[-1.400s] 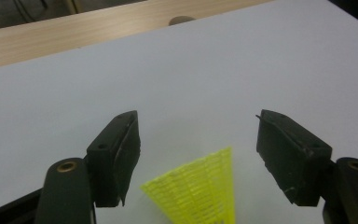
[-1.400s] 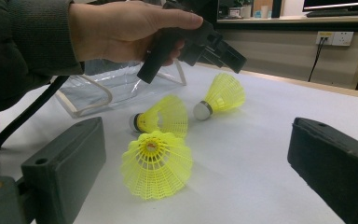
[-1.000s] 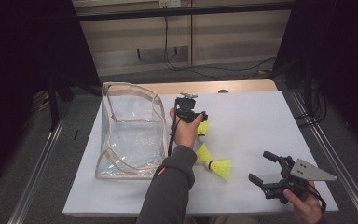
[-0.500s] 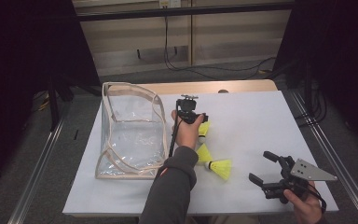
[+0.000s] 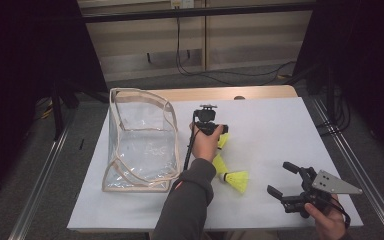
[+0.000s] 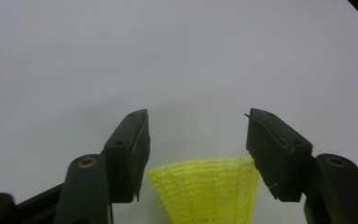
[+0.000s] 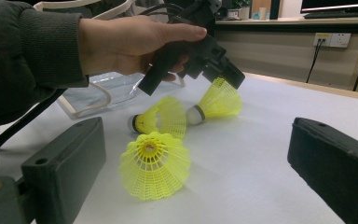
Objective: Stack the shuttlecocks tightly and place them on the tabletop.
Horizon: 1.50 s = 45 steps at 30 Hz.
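Centrally in the high view, the left gripper [image 5: 219, 131] tips down over the far yellow mesh shuttlecock [image 5: 223, 141], one of three lying on the white table [image 5: 280, 135]. From the left gripper view its two black jaws stand wide apart, one either side of that shuttlecock's skirt [image 6: 209, 189] at the bottom middle of the frame, with gaps on both sides, so nothing is clamped. At the lower right of the high view the right gripper [image 5: 283, 180] is held apart from the others, jaws spread and empty. Its own view shows a near yellow shuttlecock [image 7: 154, 165] at lower centre and a middle one [image 7: 161, 119] just behind. A clear plastic bag with beige trim [image 5: 140, 142] stands open at centre left
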### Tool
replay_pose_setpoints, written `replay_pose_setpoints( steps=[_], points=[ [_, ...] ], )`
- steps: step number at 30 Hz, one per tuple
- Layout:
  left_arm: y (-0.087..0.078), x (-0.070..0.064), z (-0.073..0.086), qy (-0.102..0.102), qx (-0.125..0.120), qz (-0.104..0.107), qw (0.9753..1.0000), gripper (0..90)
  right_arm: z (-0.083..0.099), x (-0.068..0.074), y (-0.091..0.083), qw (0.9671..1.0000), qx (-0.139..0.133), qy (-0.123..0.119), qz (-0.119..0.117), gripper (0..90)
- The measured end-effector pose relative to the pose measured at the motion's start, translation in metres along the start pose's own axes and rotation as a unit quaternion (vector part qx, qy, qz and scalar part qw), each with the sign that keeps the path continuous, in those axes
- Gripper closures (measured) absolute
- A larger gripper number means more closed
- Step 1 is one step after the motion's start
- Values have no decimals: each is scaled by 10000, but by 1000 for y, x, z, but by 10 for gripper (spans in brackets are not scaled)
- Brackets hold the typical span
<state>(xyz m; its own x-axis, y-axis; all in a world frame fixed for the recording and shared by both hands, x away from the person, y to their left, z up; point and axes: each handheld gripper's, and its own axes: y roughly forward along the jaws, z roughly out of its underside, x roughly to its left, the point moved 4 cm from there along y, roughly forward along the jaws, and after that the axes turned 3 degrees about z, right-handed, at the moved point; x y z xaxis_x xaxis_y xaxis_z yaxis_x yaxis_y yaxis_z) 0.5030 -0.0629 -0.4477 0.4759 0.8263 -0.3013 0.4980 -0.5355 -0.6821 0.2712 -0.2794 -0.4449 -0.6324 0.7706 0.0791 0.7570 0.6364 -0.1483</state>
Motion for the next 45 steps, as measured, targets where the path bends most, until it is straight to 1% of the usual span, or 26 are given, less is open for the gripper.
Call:
replay_pose_setpoints(
  steps=[2,6,8,10,11,14,17,18,21,23,25,26,28,30,31,32,34,36,40,43,45],
  points=[
    [-1,0,0,-14,-1,37,10000,462,0,0,0,10000,-11,5,5,38],
    [-2,0,0,-77,-88,121,9999,559,0,0,0,10000,-12,3,4,38],
    [-3,0,0,-78,-103,167,9998,604,0,0,0,10000,-12,-2,8,38],
    [-4,-1,-1,-12,-107,200,9997,643,0,0,0,10000,-18,6,4,38],
    [-5,-2,-1,-35,-125,227,9997,657,0,0,0,10000,-16,9,3,38],
    [-6,-3,-2,4,-168,292,9994,704,0,0,0,10000,-17,13,-3,38],
    [-9,-6,-4,-20,-246,388,9989,706,0,0,0,10000,-12,0,-7,38],
    [-10,-7,-4,17,-254,388,9989,695,0,0,0,10000,-12,-1,-13,38],
    [-10,-9,-4,107,-171,429,9989,652,0,0,1,10000,-11,-7,-19,38],
    [-10,-9,-2,188,-91,363,9991,620,0,0,1,10000,-1,4,-21,38],
    [-9,-8,-2,288,-79,288,9991,595,0,0,1,10000,9,4,-18,38],
    [-9,-6,-2,356,-82,205,9991,578,0,0,1,10000,5,-4,-17,38],
    [-9,-4,-2,389,-62,187,9990,556,0,1,1,10000,11,-9,-22,38],
    [-9,-2,0,382,61,163,9991,557,0,0,1,10000,6,-11,-18,38],
    [-9,-1,1,456,122,111,9988,557,0,0,1,10000,12,4,-21,38],
    [-9,-1,2,454,144,86,9988,557,0,0,1,10000,-4,-2,-25,38],
    [-10,0,2,541,205,67,9983,562,0,0,1,10000,-4,15,-15,38],
    [-11,-1,2,542,212,45,9983,577,0,0,1,10000,5,7,-20,38],
    [-13,0,2,617,237,-11,9978,601,1,0,1,10000,22,9,-15,38],
    [-13,0,3,688,275,-9,9973,601,1,1,1,10000,36,7,-27,38],
    [-13,0,3,661,282,52,9974,627,1,0,2,10000,36,8,-26,38]
  ],
)
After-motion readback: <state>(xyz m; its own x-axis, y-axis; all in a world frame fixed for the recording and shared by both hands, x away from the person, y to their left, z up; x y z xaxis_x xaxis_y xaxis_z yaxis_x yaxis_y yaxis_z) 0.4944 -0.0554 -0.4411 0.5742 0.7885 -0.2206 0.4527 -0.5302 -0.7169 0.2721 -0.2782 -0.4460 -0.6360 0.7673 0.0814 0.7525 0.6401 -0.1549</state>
